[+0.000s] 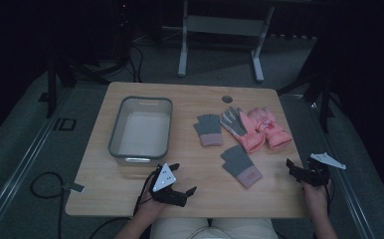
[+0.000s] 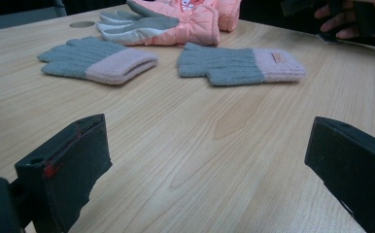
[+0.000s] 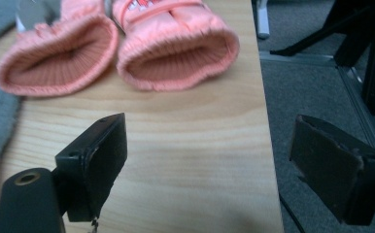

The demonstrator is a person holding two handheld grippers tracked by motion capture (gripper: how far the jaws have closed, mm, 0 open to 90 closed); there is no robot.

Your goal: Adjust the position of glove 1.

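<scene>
Sitting wide open near the tabletop's (image 1: 130, 189) front edge: left tongs (image 1: 176, 180) and right tongs (image 1: 299, 167), gripping nothing. Guessing nothing's started, with both grey knit gloves with pink cuffs (image 1: 240, 165) and both pink padded ski gloves (image 1: 259, 128) lying outside the empty grey plastic bin (image 1: 140, 130). Only catching the ski gloves' open ribbed cuffs (image 3: 176, 53) in the right gripper view.

The left gripper (image 2: 205, 170) hangs low over the wooden table (image 2: 214, 145), jaws wide apart. Beyond lie two grey knit gloves (image 2: 95, 60) (image 2: 239, 64) with pink cuffs, then pink padded gloves (image 2: 176, 22).
</scene>
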